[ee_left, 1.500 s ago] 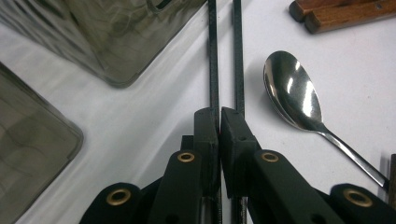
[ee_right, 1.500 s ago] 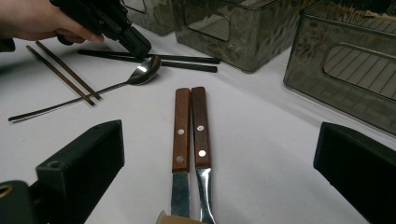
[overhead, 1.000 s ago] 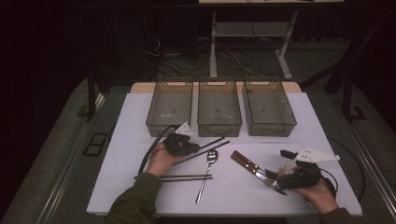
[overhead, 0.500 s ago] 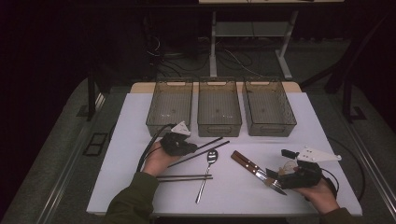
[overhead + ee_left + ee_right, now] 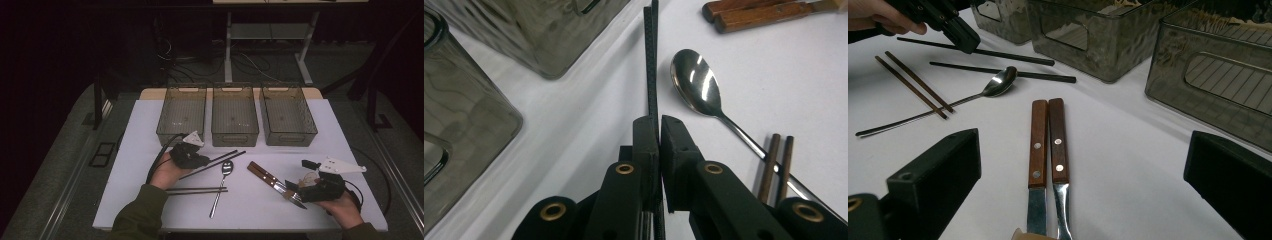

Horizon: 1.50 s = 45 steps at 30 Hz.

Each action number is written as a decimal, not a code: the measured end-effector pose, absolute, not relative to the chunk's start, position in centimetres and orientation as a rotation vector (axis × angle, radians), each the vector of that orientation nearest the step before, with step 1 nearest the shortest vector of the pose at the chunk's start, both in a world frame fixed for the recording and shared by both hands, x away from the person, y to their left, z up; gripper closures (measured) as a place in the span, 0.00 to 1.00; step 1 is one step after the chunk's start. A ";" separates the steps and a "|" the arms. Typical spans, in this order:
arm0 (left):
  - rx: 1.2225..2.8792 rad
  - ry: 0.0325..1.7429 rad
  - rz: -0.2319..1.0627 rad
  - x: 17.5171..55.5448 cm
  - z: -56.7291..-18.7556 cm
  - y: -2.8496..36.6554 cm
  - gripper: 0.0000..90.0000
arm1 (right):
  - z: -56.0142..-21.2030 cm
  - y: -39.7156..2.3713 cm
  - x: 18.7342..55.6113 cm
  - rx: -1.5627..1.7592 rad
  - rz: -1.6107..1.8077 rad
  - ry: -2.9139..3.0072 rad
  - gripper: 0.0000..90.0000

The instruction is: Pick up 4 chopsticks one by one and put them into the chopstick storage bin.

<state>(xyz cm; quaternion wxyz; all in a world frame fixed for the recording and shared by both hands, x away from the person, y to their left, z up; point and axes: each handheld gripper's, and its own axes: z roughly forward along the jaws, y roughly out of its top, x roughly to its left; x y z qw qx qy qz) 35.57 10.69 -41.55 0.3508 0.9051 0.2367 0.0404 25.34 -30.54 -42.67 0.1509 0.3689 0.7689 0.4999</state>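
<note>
Nearest to the person, the right gripper rests low on the white table with its jaws spread wide, and nothing is pressed between them; in the right gripper view the two wooden-handled knives lie side by side on the table between the jaws, their blades pointing toward the camera. A little further, at the left, a pair of brown chopsticks lies flat, and the handle of the metal spoon crosses their ends. Beyond these, the left gripper is clamped on one black chopstick; in the left gripper view the jaws are almost together with this thin stick between the pads. The second black chopstick lies just beside it on the table. Farthest stand three smoky transparent bins in a row. Compared with one second ago, the left hand with its gripper has moved a little toward the bins, so the black chopsticks now lie further from the brown pair, while the right gripper has kept its place.
</note>
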 end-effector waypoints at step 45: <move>2.082 0.781 0.200 36.5 -37.1 17.0 0.95 | -42.8 -30.3 25.4 1.062 1.444 2.217 0.02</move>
